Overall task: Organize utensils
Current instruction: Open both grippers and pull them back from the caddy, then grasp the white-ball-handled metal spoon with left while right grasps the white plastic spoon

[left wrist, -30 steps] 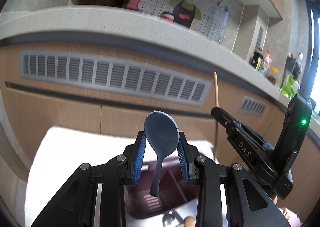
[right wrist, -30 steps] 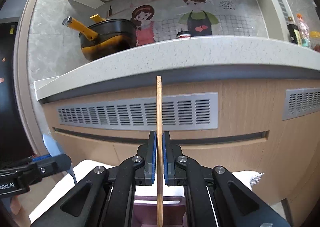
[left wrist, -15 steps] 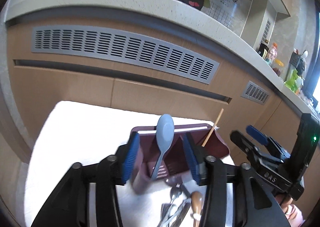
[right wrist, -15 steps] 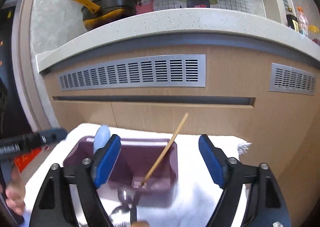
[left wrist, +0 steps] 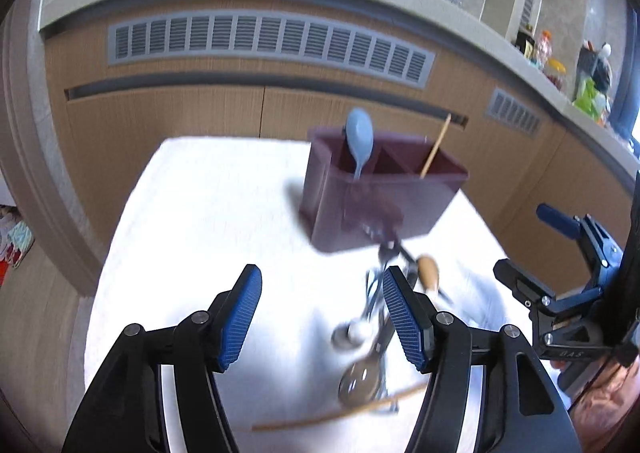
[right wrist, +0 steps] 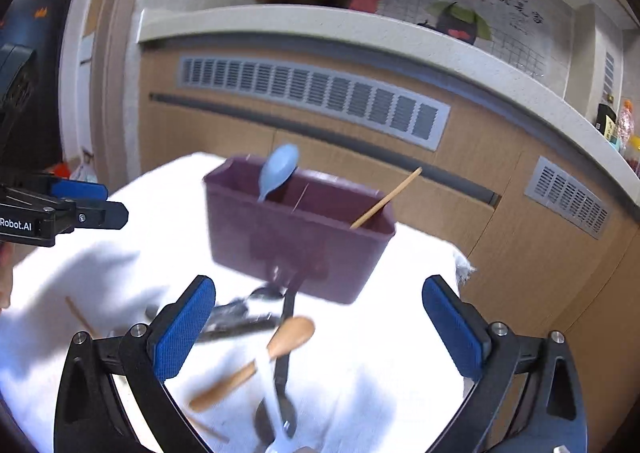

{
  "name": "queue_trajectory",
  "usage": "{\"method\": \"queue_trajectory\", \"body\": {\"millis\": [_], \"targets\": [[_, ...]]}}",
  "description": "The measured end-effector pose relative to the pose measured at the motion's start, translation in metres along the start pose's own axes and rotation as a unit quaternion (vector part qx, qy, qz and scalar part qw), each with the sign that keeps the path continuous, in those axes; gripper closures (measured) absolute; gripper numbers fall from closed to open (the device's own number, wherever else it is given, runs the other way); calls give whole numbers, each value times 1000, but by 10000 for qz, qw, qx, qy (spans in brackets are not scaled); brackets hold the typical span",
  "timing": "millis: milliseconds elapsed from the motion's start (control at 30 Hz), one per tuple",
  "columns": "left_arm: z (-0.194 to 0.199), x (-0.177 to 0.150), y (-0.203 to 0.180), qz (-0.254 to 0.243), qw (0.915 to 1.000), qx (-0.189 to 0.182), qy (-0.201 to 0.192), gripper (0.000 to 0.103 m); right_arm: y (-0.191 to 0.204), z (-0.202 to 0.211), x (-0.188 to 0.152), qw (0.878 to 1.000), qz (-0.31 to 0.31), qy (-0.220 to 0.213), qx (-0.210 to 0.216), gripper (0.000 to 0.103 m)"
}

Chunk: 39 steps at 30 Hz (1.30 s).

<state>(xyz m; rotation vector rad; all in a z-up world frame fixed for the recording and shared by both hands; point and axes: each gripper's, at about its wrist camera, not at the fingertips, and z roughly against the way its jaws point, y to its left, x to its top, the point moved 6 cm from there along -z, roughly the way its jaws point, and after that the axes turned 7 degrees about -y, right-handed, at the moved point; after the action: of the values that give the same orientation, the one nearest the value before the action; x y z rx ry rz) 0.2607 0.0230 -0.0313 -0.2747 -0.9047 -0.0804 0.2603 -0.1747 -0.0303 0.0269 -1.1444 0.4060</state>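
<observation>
Blurred by motion in both views, so the loose utensils (right wrist: 276, 337) heaped on the white cloth (left wrist: 200, 213) hard to tell apart: metal spoons, a wooden-handled piece, a thin stick, edges smeared. Lower ends of the pile cut off by the bottom of the right wrist view. Front wall of the maroon caddy (left wrist: 376, 197) hazy, its base lost in blur.

Left gripper (left wrist: 322, 313) with jaws apart and just now widening, nothing between the blue pads, only bare cloth; metal spoons just beside the right-hand pad. Right gripper (right wrist: 318, 333) spread wide, jaws just opened further, pads pressing on nothing; the heap low between the fingers, toward the left pad, untouched as far as visible.

Beyond both sets of fingertips, upright on the cloth, the caddy with a divider inside. Blue spoon (left wrist: 359, 141) standing bowl-up in the left compartment, wooden chopstick (left wrist: 435, 145) leaning out of the right one.

Readable: "Robot.AI" on the left gripper's body in the right wrist view. Faint "DAS" lettering on the other gripper in the left wrist view. Characters on the wall tile too small to read.
</observation>
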Motion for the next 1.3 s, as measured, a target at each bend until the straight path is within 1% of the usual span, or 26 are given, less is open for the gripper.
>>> {"method": "queue_trajectory", "body": {"millis": [67, 167, 200, 233, 300, 333, 367, 467, 567, 667, 767, 867, 933, 1000, 1067, 1100, 1133, 1167, 1233, 1300], "targets": [[0, -14, -2, -57, 9999, -63, 118, 39, 6, 2, -8, 9999, 31, 112, 68, 0], [-6, -32, -16, -358, 9986, -302, 250, 41, 8, 6, -23, 9996, 48, 270, 89, 0], [-9, -37, -22, -493, 9976, -409, 280, 44, 7, 7, -29, 9995, 17, 309, 76, 0], [-12, -42, -28, -615, 9964, -485, 321, 55, 6, 8, -34, 9993, -14, 364, 85, 0], [-21, -51, -38, -773, 9938, -638, 473, 66, 4, 9, -45, 9985, -97, 534, 115, 0], [-26, -54, -43, -778, 9930, -731, 512, 70, 4, 11, -49, 9981, -150, 574, 144, 0], [-29, -56, -45, -772, 9928, -750, 532, 71, 2, 13, -54, 9977, -231, 620, 165, 0], [-41, -58, -46, -699, 9939, -621, 588, 70, -4, 18, -65, 9965, -436, 705, 138, 0], [-55, -58, -44, -756, 9943, -336, 679, 70, -9, 21, -73, 9947, -694, 751, 132, 0], [-67, -59, -42, -766, 9936, -215, 804, 70, -15, 19, -79, 9922, -935, 805, 169, 0], [-75, -60, -44, -845, 9928, -132, 845, 70, -18, 16, -83, 9904, -1087, 834, 155, 0], [-78, -60, -47, -955, 9922, -37, 805, 72, -17, 11, -85, 9893, -1118, 900, 245, 0], [-77, -58, -45, -987, 9926, 57, 705, 80, -14, 7, -84, 9886, -1123, 934, 356, 0], [-71, -53, -43, -989, 9933, 82, 596, 80, -10, 3, -82, 9877, -1110, 964, 529, 0], [-58, -42, -40, -968, 9946, 120, 356, 80, -6, -5, -81, 9864, -1035, 1066, 708, 0], [-50, -36, -39, -984, 9948, 145, 214, 80, -3, -10, -80, 9854, -988, 1140, 791, 3], [-43, -29, -38, -1001, 9948, 166, 66, 80, -3, -15, -80, 9848, -956, 1178, 845, 12], [-35, -21, -37, -1014, 9947, 182, -72, 80, 0, -20, -80, 9840, -889, 1252, 898, 18], [-21, -7, -36, -1007, 9944, 180, -280, 80, 4, -33, -82, 9822, -685, 1466, 953, 42], [-11, 2, -34, -963, 9943, 174, -427, 80, 9, -46, -84, 9793, -547, 1665, 1010, 54]]}}
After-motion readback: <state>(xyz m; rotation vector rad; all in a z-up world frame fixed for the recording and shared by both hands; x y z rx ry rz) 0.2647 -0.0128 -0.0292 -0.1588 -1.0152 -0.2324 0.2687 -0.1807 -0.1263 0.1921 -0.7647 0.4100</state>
